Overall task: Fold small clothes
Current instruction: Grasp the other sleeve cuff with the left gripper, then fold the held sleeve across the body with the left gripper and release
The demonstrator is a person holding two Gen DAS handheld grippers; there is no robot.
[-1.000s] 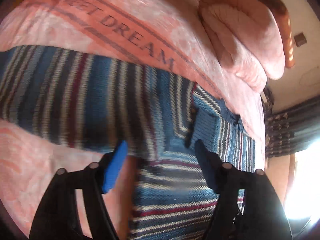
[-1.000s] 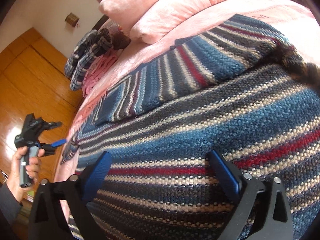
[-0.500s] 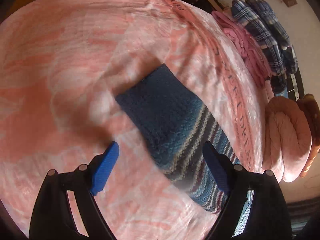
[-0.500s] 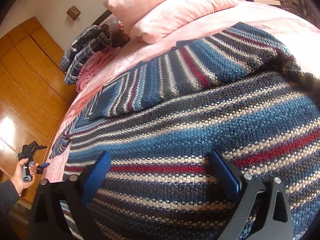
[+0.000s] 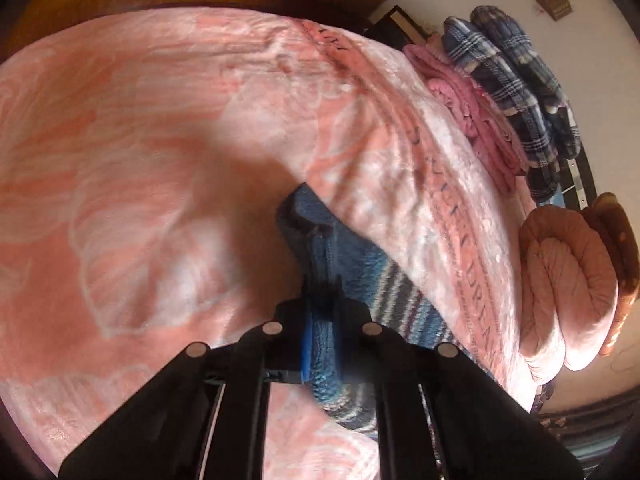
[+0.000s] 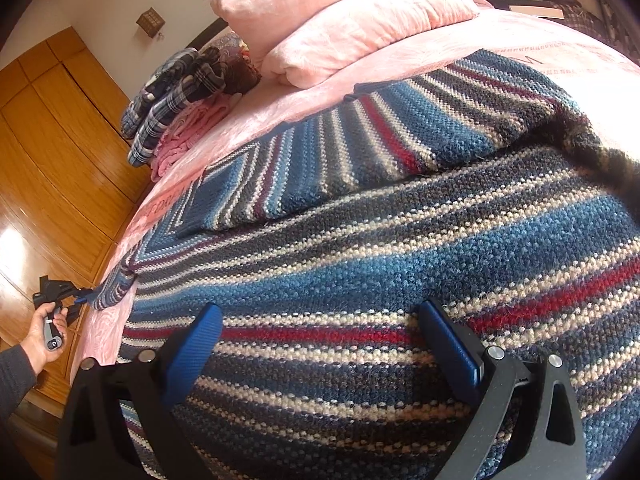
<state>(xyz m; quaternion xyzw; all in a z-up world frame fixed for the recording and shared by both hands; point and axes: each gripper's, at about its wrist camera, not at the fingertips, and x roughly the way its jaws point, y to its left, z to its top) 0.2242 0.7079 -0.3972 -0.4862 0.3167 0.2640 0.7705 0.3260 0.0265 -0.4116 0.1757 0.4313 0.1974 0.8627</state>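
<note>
Lying spread across the pink bed [image 6: 400, 56], the striped knit sweater [image 6: 400, 248] fills most of the right wrist view, its blue, cream, grey and red bands running left to right. One sleeve [image 6: 320, 152] is folded across the body toward the far side, and the other sleeve stretches away to the left edge of the bed.

The left gripper [image 5: 320, 296] has its jaws closed tight on the blue cuff [image 5: 312, 224] of that sleeve, the knit bunched between the blue pads [image 5: 306, 340]. From the right wrist camera the same gripper [image 6: 82, 300] appears small at the far left, pinching the sleeve end just off the bed's edge, held by a hand [image 6: 46, 332] in a dark grey sleeve.

The right gripper [image 6: 320, 340] hovers over the near part of the sweater's body with its jaws wide apart and nothing between them. Whether its blue fingertips [image 6: 196, 340] touch the knit cannot be told.

At the far side of the bed lie two pink pillows [image 6: 340, 12]. To their left sit a folded plaid garment [image 6: 172, 92] and a folded pink cloth [image 6: 192, 132], touching each other. Wooden wardrobe doors [image 6: 52, 132] stand beyond the bed on the left.
</note>
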